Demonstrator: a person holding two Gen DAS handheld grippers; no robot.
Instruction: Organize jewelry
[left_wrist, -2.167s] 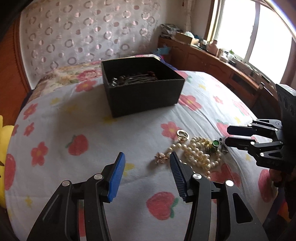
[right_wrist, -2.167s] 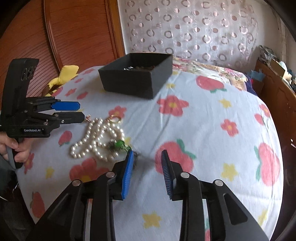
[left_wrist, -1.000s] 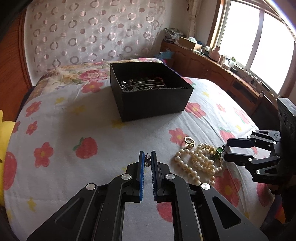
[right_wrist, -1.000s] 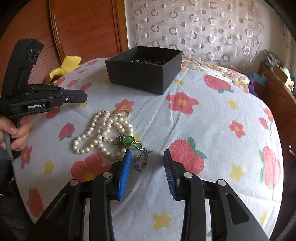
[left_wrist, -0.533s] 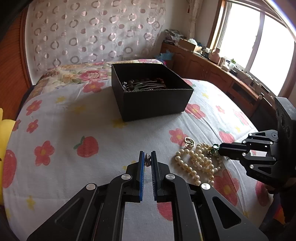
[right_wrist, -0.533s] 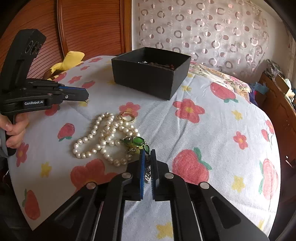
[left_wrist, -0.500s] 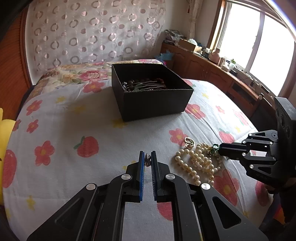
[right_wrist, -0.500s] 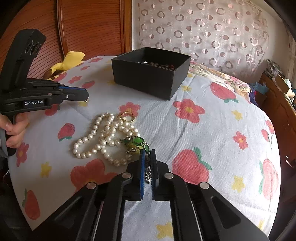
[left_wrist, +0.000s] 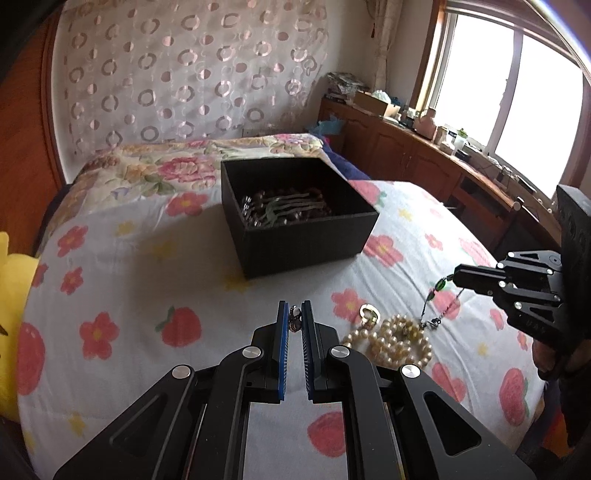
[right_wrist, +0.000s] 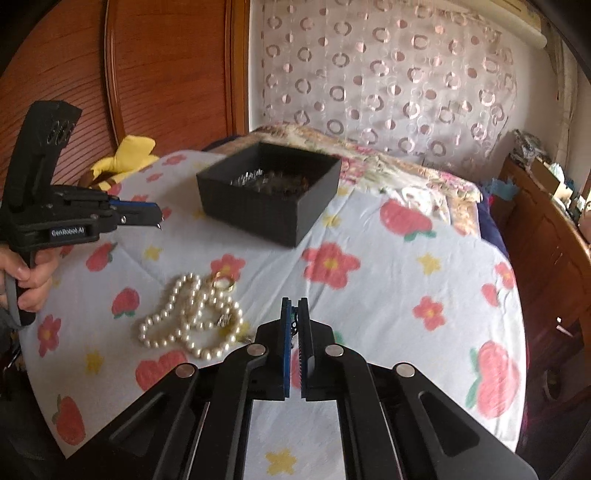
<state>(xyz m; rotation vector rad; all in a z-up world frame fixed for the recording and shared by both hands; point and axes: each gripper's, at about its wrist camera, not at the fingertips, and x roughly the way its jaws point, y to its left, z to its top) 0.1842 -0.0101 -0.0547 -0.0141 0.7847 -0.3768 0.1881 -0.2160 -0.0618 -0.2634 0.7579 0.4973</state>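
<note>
Left gripper (left_wrist: 294, 322): jaws pinched nearly closed on a small brooch (left_wrist: 294, 320), which sits between the blue pads at the tips. Grip unchanged from half a second ago. Same tool seen from the right wrist at 9 o'clock (right_wrist: 159, 218), a bit of the piece poking out at its tip, held above the bedspread.

Right gripper (right_wrist: 294, 318): jaws clamped on a green-stone chain (right_wrist: 294, 322), dark links just visible between the pads. Half a second ago this chain lay on the bed against the pearls; it is now lifted. From the left wrist, at 3 o'clock, the green-stone chain (left_wrist: 436, 301) hangs from the right gripper (left_wrist: 456, 275), green bead just under the tip, its lower end down by the pearls; touching or just clear, cannot tell.

Pearl necklace (left_wrist: 391, 341) is heaped on the bedspread at 4 o'clock of the left tips, unmoved. Gold ring (left_wrist: 369, 315) sits at its near-left edge, touching the beads. In the right view the pearl necklace (right_wrist: 192, 314) lies at 9 o'clock of the right tips, gold ring (right_wrist: 224, 282) at its far side.

Black box (left_wrist: 295, 214) at 12 o'clock, well beyond both tools, open-topped, with dark beads and silvery pieces inside. It looms larger in both views than before. Open bedspread (left_wrist: 147, 266) lies between tools and box.

Around: yellow plush (right_wrist: 123, 157) at 10 o'clock in the right view, wooden headboard (right_wrist: 147, 66) behind it; wooden cabinet (left_wrist: 424, 158) under the window at 2 o'clock.
</note>
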